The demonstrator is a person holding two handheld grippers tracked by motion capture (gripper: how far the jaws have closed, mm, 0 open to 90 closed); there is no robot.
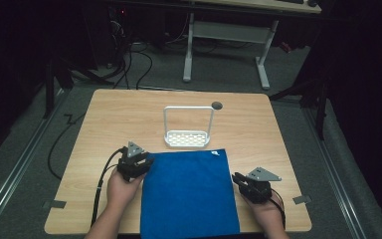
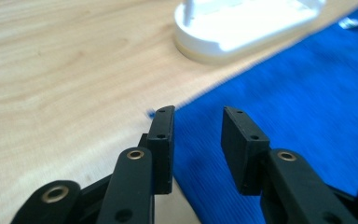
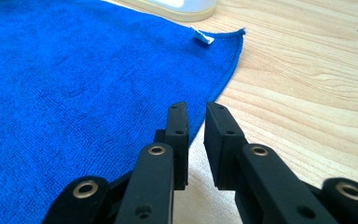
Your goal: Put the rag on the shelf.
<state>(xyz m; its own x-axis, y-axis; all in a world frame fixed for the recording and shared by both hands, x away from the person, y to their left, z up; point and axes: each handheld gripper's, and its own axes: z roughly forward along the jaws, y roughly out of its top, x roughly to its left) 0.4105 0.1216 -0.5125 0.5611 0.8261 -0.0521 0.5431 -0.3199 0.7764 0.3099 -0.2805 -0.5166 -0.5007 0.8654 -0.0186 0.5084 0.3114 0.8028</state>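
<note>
With the blue cloth [image 1: 188,194] lying flat on the bench [image 1: 109,114] before the white rack [image 1: 188,130], its side edges are best pinched squarely by the spread, empty left gripper [image 1: 140,163] and right gripper [image 1: 240,182].

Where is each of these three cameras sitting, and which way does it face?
High view: above the person's side, facing forward and down on the table; forearms, left gripper, right gripper show.
Left gripper view: rides that gripper, facing the blue cloth edge and white rack; its black jaws stand apart.
Right gripper view: rides that gripper, facing along the cloth's right edge; jaws slightly apart.
Shared: cloth, rack and table appear in all three.
</note>
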